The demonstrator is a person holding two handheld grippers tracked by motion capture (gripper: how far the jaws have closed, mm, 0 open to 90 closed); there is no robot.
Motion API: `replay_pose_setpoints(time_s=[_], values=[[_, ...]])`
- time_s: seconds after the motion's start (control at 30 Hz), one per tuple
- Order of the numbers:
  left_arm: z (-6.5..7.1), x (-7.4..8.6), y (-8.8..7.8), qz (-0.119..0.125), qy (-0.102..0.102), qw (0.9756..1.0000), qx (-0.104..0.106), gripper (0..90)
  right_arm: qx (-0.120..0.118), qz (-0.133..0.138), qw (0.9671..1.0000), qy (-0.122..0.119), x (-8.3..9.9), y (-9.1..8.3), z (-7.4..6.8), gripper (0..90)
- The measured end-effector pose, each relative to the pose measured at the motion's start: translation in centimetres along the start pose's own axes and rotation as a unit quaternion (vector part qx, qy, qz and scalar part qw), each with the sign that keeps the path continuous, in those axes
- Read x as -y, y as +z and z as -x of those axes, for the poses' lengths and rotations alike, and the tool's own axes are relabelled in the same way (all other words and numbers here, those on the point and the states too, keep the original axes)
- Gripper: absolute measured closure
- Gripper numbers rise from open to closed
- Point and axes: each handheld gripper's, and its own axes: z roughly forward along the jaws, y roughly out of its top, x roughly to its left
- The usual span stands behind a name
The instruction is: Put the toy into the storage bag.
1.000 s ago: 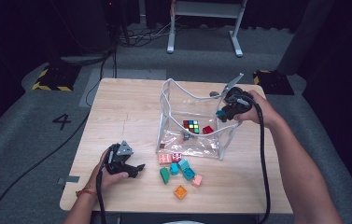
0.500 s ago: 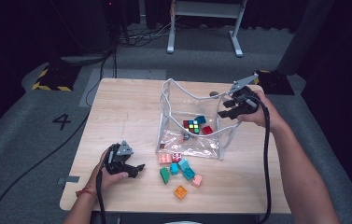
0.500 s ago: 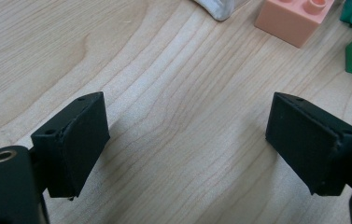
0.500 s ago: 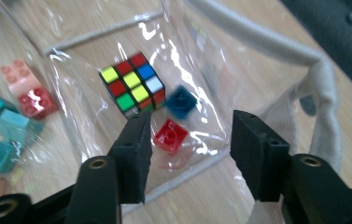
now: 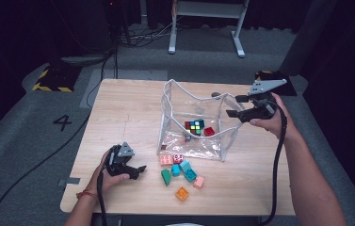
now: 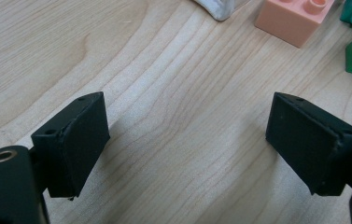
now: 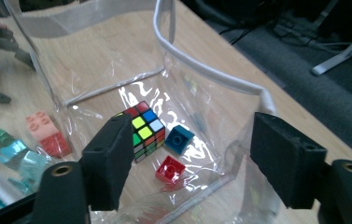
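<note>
Resting on the near left of the pale wooden table (image 5: 128,113), the left gripper (image 5: 135,170) waits with jaws wide and empty beside the scattered plastic building bricks (image 5: 181,169), handy for the next pick. Farther off, the clear plastic bag with white piping (image 5: 194,122) stands open, holding a multicoloured puzzle cube (image 7: 143,129), a blue brick (image 7: 179,138) and a red brick (image 7: 170,169). At its far right rim the right gripper (image 5: 236,106) has just been opening, nothing between its jaws. Glare on the plastic blurs whatever else lies inside.
</note>
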Motion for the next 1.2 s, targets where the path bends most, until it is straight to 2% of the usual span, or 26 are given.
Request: replay_pose_setpoints(time_s=[0.07,0.3,0.37,0.63,0.77,0.9,1.1,1.2], values=[[0.0,0.0,0.0,0.0,0.0,1.0,0.0,13.5,0.008,0.024,0.9997,0.001,0.5,-0.8,0.0,25.5],[0.0,0.0,0.0,0.0,0.0,1.0,-0.001,13.5,0.019,0.071,0.9972,0.014,2.4,-3.3,-0.4,24.1],[0.0,0.0,0.0,0.0,0.0,1.0,-0.001,13.4,0.028,0.074,0.9967,0.015,2.9,-3.8,-0.7,24.0],[0.0,0.0,0.0,0.0,0.0,1.0,-0.001,13.5,0.027,0.096,0.995,0.011,5.3,-5.3,-1.8,23.5],[0.0,0.0,0.0,0.0,0.0,1.0,-0.001,13.5,0.016,0.103,0.9943,0.022,6.7,-5.3,-2.9,23.6],[0.0,0.0,0.0,0.0,0.0,1.0,-0.001,13.5,0.024,0.084,0.9961,0.006,8.2,-4.6,-4.0,23.6],[0.0,0.0,0.0,0.0,0.0,1.0,-0.001,13.5,0.016,0.078,0.9968,0.004,10.0,-3.2,-5.5,23.7],[0.0,0.0,0.0,0.0,0.001,1.0,-0.001,13.4,0.013,0.066,0.9977,0.002,10.9,-2.3,-6.4,24.3]])
